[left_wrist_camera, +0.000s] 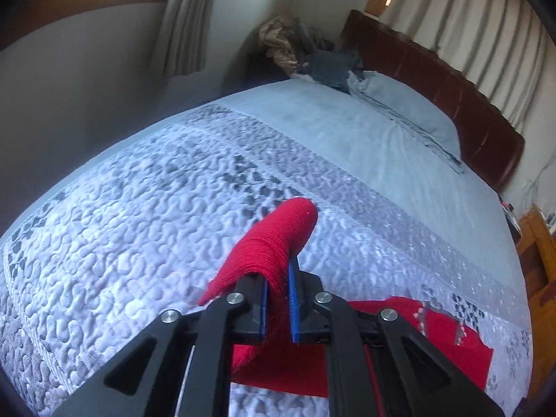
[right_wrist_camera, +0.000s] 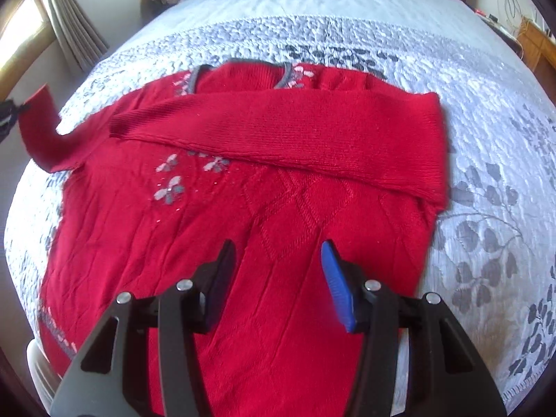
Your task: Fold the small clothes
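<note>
The red sweater [right_wrist_camera: 215,215] lies spread front-up on the quilted bedspread [right_wrist_camera: 486,111] of a bed, collar toward the headboard. One sleeve [right_wrist_camera: 295,132] is already folded across the chest, its cuff reaching the left half of the body.

Starting at the left, the left gripper [left_wrist_camera: 278,299] has its two pads pressed together on the cuff of the other sleeve [left_wrist_camera: 274,243], which rises out of the jaws as a red tube (in the right wrist view the same cuff [right_wrist_camera: 38,118] stands lifted at the far left edge, clear of the bedspread). The step in hand looks like the second sleeve fold. The next move probably calls for carrying that cuff rightward over the chest and laying it flat on or beside the folded sleeve, without dragging the body along.

Moving right, the right gripper [right_wrist_camera: 278,278] hovers over the lower middle of the sweater with its jaws wide apart and nothing between them. It may be wanted to pin the body while the sleeve swings over.

The sweater's hem runs under the right gripper and out of frame, so its lie cannot be judged. In the left wrist view most of the body is hidden behind the gripper. The heap [left_wrist_camera: 295,45] at the bed's far corner is too blurred to identify beyond crumpled fabric.
</note>
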Demonstrator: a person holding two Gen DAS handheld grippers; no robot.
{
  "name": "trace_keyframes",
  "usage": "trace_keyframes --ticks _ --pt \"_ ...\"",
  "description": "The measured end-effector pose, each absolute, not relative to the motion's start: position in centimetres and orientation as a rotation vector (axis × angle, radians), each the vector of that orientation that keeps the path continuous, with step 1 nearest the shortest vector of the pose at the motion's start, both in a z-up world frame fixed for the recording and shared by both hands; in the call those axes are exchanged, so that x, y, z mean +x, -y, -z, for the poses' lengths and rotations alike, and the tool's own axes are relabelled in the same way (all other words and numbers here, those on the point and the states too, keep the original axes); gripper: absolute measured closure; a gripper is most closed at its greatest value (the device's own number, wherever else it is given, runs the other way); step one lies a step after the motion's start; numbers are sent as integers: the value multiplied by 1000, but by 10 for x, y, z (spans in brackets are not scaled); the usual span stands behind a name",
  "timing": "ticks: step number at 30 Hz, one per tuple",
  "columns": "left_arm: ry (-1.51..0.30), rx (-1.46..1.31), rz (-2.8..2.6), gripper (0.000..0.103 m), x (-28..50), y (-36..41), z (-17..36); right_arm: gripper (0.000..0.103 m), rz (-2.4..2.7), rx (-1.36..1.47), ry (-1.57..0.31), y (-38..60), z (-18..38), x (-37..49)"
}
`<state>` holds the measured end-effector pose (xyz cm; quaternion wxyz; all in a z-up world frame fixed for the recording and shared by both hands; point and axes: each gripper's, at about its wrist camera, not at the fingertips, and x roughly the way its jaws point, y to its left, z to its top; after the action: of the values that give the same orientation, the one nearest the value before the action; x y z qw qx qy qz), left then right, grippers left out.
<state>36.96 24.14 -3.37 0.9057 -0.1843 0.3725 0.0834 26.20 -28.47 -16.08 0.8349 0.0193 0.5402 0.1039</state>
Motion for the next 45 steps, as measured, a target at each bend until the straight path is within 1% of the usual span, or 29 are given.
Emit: trace_keyframes --ticks 6,11,15,18,26,31,33,36,37,38,39,40,43,45 --pt "-729 -302 -14 94 375 -144 9 51 -235 49 -1098 292 145 242" --pt "-743 -243 102 94 381 -59 16 51 -239 50 -1080 299 142 231" --pt "-780 -224 176 94 380 0 34 51 -236 71 -1075 309 142 224" --pt "-826 -225 212 94 379 28 53 50 -223 87 -1079 318 146 222" --pt "-1058 -193 279 94 382 95 128 50 -212 144 -1116 330 166 219" --pt "-1208 -150 274 93 382 105 184 50 -205 171 -1151 334 179 219" --pt "-1194 -126 296 91 376 103 188 50 -205 173 -1162 336 180 220" --pt "-1182 -106 340 87 362 93 168 50 -205 167 -1176 337 180 223" --pt "-1171 -112 358 82 360 88 157 50 -203 165 -1180 337 179 224" --pt "-1160 -115 376 73 356 82 147 50 -198 160 -1185 336 179 225" --pt "-1145 -112 392 69 353 74 135 50 -194 155 -1187 335 178 226" --pt "-1122 -112 399 67 349 61 122 50 -191 147 -1186 332 175 228" --pt "-1090 -159 378 67 350 21 99 50 -207 137 -1181 321 167 232" --pt "-1088 -145 292 67 362 -3 99 50 -233 129 -1177 309 160 238"
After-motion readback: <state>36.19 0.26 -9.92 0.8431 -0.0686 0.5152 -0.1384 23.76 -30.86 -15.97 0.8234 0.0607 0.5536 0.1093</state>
